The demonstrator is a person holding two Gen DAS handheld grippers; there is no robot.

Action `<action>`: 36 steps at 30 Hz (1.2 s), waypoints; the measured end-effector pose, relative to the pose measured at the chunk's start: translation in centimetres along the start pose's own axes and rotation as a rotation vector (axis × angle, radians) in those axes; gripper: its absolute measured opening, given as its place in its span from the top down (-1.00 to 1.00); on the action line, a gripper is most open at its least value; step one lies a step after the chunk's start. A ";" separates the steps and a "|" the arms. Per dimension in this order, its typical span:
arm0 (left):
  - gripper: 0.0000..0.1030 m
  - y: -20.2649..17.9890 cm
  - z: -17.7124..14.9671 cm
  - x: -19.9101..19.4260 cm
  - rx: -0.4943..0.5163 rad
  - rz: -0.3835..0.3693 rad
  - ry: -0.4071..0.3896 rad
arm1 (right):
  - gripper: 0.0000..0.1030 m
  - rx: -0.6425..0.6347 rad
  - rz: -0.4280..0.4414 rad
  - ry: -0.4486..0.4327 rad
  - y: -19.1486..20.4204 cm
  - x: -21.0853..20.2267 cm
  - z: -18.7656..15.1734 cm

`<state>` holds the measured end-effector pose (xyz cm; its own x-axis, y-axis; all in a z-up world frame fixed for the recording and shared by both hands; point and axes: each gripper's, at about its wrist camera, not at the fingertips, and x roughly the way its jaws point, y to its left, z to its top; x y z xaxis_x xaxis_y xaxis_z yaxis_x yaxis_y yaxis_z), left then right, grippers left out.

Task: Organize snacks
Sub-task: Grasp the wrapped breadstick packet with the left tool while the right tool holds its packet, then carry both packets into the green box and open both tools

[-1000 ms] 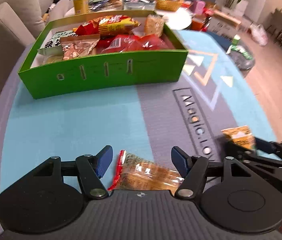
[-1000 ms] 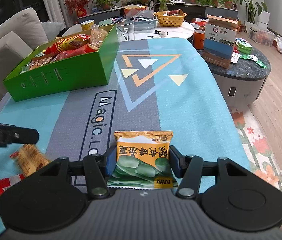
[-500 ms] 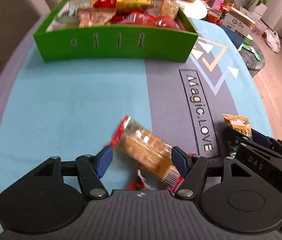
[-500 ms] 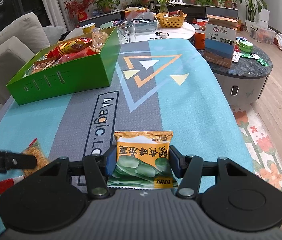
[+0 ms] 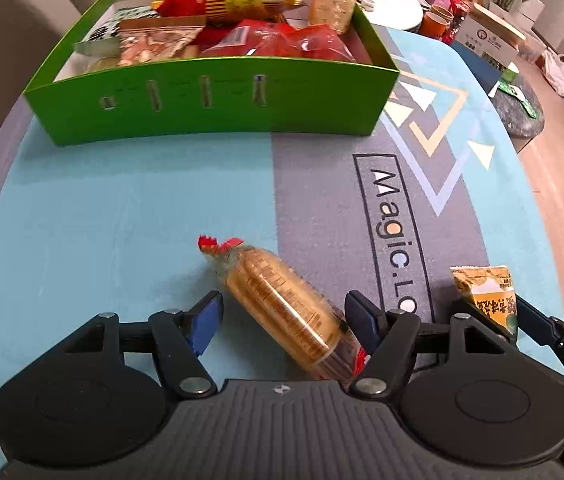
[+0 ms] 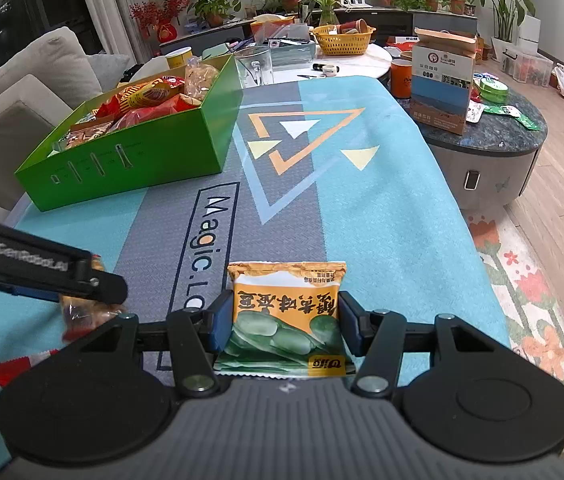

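Moved: my left gripper [image 5: 282, 316] has tipped down and in over the cracker pack [image 5: 282, 304], which a second ago lay low between the fingers and now sits skewed, its red crimped end pointing up toward the green box [image 5: 218, 96]. The right side hasn't budged.
Left tongs: jaws opening as I speak; the cracker pack lies between them on the mat, the right pad just beside or touching its lower end, the left pad apart from it. Released, not gripping.
Right tongs: my right gripper [image 6: 280, 326] is clamped on the orange-and-green bean snack packet [image 6: 286, 316], both pads pressed to its sides.
Done so far: the green box at the far left of the mat [image 5: 122, 208] already carries a heap of red, yellow and clear packets.
Left to do: by my reckoning two loose snacks remain near me, the crackers and the bean packet; both need carrying to the box.
Cracker pack, looks: clear wrap, stacked golden rounds, red crimped ends, lying diagonal; slick film, likely to slide.
Bean packet, looks: flat pillow bag, print upside down to me, with its bottom seam by my palm.
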<state>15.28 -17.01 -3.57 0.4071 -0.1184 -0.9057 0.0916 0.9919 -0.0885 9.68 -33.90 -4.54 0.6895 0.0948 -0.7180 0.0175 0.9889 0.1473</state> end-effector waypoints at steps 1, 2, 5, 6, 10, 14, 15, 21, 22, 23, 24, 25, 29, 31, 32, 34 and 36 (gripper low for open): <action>-0.25 -0.2 0.1 0.2 0.015 0.005 0.002 | -0.39 0.001 -0.001 0.000 0.0 0.0 0.0; -0.24 -0.4 0.1 0.3 0.031 0.009 0.002 | -0.39 0.002 -0.001 0.001 -0.1 0.0 0.1; -0.08 -1.0 -0.4 0.6 0.104 0.022 -0.025 | -0.39 0.001 -0.005 0.001 -0.1 0.0 0.1; 0.09 -1.1 -0.6 0.5 0.128 0.013 -0.044 | -0.39 0.001 -0.006 0.000 -0.1 0.0 0.1; 0.52 -0.8 -0.9 0.0 0.166 -0.013 -0.058 | -0.39 0.005 -0.009 -0.001 -0.1 0.0 0.1; 0.59 -0.3 -1.2 -1.1 0.212 0.006 -0.105 | -0.38 -0.002 -0.005 -0.011 0.3 -0.3 0.2; 0.59 0.0 -1.3 -1.5 0.222 0.009 -0.120 | -0.38 -0.005 -0.003 -0.015 0.4 -0.4 0.2; 0.59 2.7 -1.8 -3.3 0.211 0.019 -0.200 | -0.38 -0.022 0.014 -0.045 1.4 -1.2 0.8; 0.59 3.3 -1.8 -3.7 0.205 0.022 -0.211 | -0.38 -0.026 0.019 -0.049 1.6 -1.3 1.0; 0.59 3.7 -1.9 -3.9 0.201 0.024 -0.219 | -0.38 -0.030 0.024 -0.052 1.9 -1.4 1.1; 0.59 4.2 -1.9 -4.2 0.197 0.026 -0.224 | -0.38 -0.035 0.030 -0.055 2.2 -1.5 1.3; 0.59 4.7 -1.9 -4.5 0.188 0.027 -0.229 | -0.38 -0.041 0.037 -0.059 2.6 -1.6 1.4; 0.59 6.3 -1.6 -5.5 0.158 0.030 -0.255 | -0.38 -0.066 0.061 -0.085 4.1 -2.0 2.5; 0.59 6.9 -1.3 -6.1 0.150 0.032 -0.274 | -0.38 -0.075 0.081 -0.103 5.0 -2.2 3.4; 0.59 7.1 -1.1 -6.4 0.147 0.030 -0.283 | -0.38 -0.079 0.090 -0.112 5.4 -2.3 3.9; 0.59 7.6 -0.5 -7.0 0.140 0.027 -0.302 | -0.38 -0.089 0.103 -0.132 6.5 -2.5 5.0; 0.59 7.9 0.3 -7.6 0.137 0.033 -0.322 | -0.38 -0.101 0.114 -0.151 7.5 -2.5 6.0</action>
<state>13.23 -8.25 2.70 0.6753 -0.1166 -0.7283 0.1858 0.9825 0.0151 12.40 -27.45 2.44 0.7835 0.1965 -0.5894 -0.1349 0.9798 0.1474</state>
